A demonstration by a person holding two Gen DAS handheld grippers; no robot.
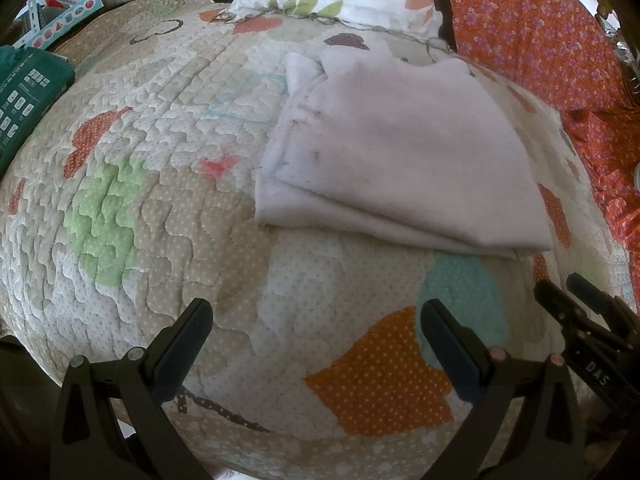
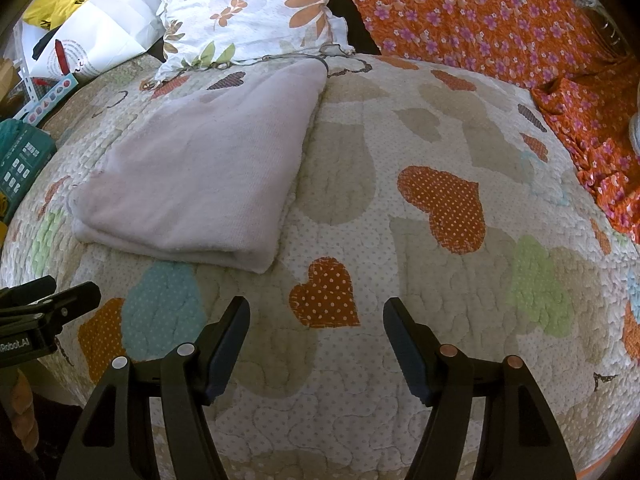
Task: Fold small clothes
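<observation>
Two grippers, left gripper (image 1: 316, 344) and right gripper (image 2: 316, 340), hover with fingers spread, holding nothing, near the folded pale cloth (image 1: 400, 160) lying flat on the heart-patterned quilt (image 2: 440, 280).

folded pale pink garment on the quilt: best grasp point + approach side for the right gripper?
Grip the pale pink garment at its near right corner, coming low from the front. The stacked layers end there in a thick rolled edge standing proud of the quilt; the open right gripper is nearest.

Quilted bed surface with folded cloth

A heart-patterned quilt (image 2: 400, 128) is spread over the bed; a folded pale pink cloth (image 2: 200, 176) is laid on it, a floral pillow (image 2: 248, 8) and an orange flowered fabric (image 2: 480, 20) at its far edge.
</observation>
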